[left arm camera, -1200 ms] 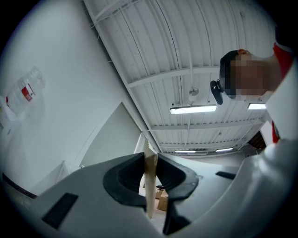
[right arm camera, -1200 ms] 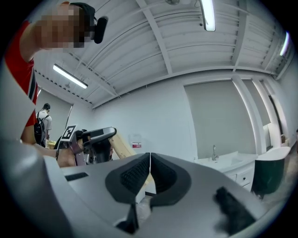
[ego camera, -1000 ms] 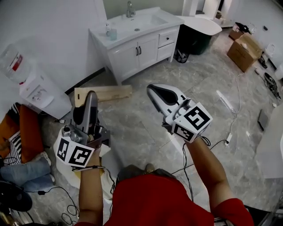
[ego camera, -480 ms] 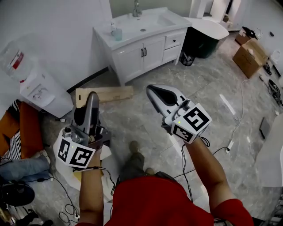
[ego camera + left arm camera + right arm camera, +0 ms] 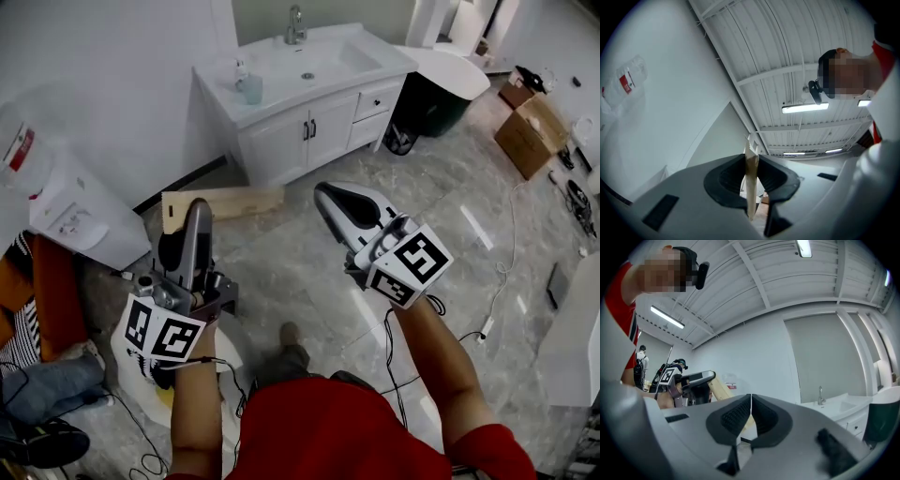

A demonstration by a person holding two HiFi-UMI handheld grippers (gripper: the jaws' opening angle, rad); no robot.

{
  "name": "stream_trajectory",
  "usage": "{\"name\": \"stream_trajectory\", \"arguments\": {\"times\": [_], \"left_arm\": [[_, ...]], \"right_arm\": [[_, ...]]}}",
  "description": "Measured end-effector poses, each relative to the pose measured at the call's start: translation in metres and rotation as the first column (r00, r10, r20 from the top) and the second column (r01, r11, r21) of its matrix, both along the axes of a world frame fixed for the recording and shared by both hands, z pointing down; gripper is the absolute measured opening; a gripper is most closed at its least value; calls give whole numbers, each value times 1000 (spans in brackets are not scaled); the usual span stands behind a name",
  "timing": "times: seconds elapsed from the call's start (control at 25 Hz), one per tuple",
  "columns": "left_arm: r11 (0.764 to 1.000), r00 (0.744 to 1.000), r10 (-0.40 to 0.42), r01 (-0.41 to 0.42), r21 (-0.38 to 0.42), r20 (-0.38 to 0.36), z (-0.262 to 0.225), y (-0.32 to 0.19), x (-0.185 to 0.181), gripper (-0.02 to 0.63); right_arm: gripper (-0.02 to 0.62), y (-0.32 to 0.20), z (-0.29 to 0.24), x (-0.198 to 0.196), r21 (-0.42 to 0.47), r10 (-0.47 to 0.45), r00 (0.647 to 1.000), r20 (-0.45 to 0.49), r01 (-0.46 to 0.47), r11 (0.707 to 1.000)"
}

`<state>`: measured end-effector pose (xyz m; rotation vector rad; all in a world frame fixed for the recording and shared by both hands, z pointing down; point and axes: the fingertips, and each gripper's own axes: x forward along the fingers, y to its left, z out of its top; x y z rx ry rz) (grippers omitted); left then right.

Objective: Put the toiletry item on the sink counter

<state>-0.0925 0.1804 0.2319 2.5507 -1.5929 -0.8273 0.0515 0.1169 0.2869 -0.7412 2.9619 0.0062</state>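
A long flat tan box, the toiletry item, is clamped crosswise in my left gripper, held above the floor. In the left gripper view the box shows as a thin tan edge squeezed between the two dark pads, and the left gripper points up at the ceiling. My right gripper is held out at mid-right, jaws together and empty; the right gripper view confirms that the right gripper is shut on nothing. The white sink counter with its faucet stands ahead, well beyond both grippers.
A small bottle and cup sit on the counter's left end. A water dispenser stands at left, a dark bin and a small waste basket right of the vanity, a cardboard box and cables at right.
The person has stepped forward, so the vanity sits a little nearer and lower in the head view. Both grippers keep the same pose, and the box stays in the left jaws.
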Motion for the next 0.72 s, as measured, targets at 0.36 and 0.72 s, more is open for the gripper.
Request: {"name": "stream_trajectory", "arguments": {"times": [0.36,0.72], "left_arm": [[999,999,48,-47,-8,16,-4,-105,-47,81],[999,999,47,-47,-20,-4,5,-155,-77,81]], "right_arm": [[31,-101,-8,-49,-11,42,999,3,-42,999],[31,-149,2,-74,-20,50,998,-24,-51,999]]}}
